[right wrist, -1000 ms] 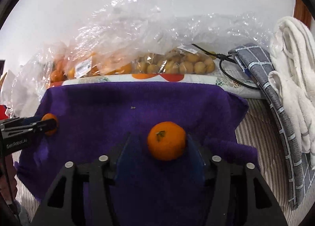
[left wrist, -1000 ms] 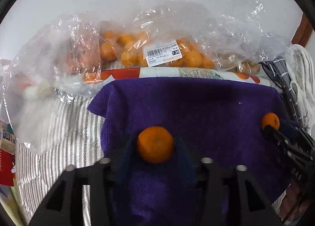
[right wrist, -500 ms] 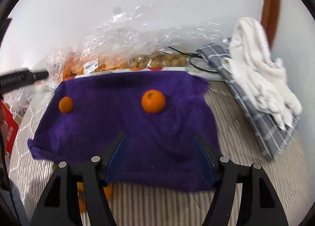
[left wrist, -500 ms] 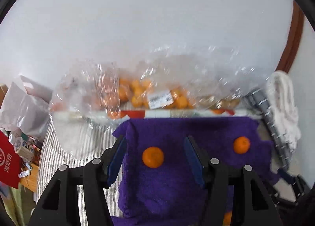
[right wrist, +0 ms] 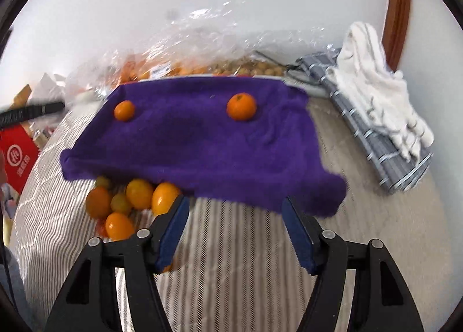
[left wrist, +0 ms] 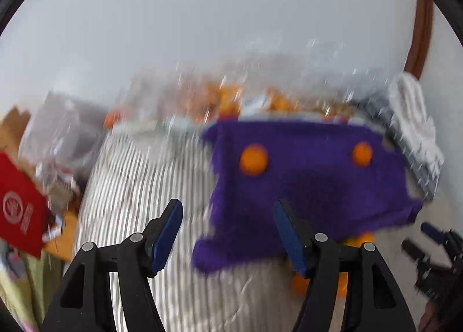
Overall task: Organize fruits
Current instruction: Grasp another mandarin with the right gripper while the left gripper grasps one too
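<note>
Two oranges sit apart on a purple towel (right wrist: pixel 202 144): a left orange (right wrist: pixel 124 110) and a right orange (right wrist: pixel 241 106). The blurred left wrist view shows them too, the left orange (left wrist: pixel 253 159) and the right orange (left wrist: pixel 361 154) on the towel (left wrist: pixel 303 187). A pile of several orange and yellow fruits (right wrist: pixel 130 201) lies at the towel's near left edge, partly under it. My left gripper (left wrist: pixel 228 233) is open and empty, back from the towel's left part. My right gripper (right wrist: pixel 235 230) is open and empty before the towel's near edge.
Clear plastic bags of fruit (right wrist: pixel 188 65) lie behind the towel by the white wall. A white cloth (right wrist: pixel 376 86) on a grey checked cloth (right wrist: pixel 385 164) lies to the right. A red packet (left wrist: pixel 20 210) is at the left. The surface is striped fabric (right wrist: pixel 246 259).
Both grippers let go of their oranges and pulled back and up from the towel. The oranges stayed on the towel. The left wrist view has swung left and is blurred.
</note>
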`<state>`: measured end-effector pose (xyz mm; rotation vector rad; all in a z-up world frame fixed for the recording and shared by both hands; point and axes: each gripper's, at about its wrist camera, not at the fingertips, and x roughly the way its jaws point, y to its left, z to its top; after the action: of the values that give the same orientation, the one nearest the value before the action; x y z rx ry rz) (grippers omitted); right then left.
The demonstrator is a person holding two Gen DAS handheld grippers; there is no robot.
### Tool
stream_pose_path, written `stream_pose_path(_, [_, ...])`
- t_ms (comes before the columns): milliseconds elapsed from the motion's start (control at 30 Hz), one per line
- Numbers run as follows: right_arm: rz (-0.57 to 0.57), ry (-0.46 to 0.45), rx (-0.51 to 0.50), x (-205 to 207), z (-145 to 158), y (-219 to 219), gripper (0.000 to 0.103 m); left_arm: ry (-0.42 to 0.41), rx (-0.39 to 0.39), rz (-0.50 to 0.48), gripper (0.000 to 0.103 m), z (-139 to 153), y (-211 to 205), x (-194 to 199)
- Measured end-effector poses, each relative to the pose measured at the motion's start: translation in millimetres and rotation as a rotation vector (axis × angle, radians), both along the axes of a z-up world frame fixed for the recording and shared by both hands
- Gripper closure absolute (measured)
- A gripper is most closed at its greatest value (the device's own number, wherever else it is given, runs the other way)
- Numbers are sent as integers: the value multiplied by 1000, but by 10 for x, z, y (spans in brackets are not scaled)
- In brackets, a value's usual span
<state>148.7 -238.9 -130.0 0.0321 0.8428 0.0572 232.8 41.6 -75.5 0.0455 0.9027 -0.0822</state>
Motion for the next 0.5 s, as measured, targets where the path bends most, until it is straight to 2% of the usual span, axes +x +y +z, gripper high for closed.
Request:
stream_pose_path(133, [62,16,32,-108,-133,174,43,64,-16,46,39,-292,224,-247])
stream_pose_path(233, [107,16,64,-194,-189,311,44,89,-63,64,39,-453,368,-453])
stream_pose_path(333, [142,15,83,-252,-235,438,44,100,-96,78,39,-578,432,-603])
stream_pose_path(500, [145,24,53,-301,-393,545,47,86,-88,88,39,-737,428,-819])
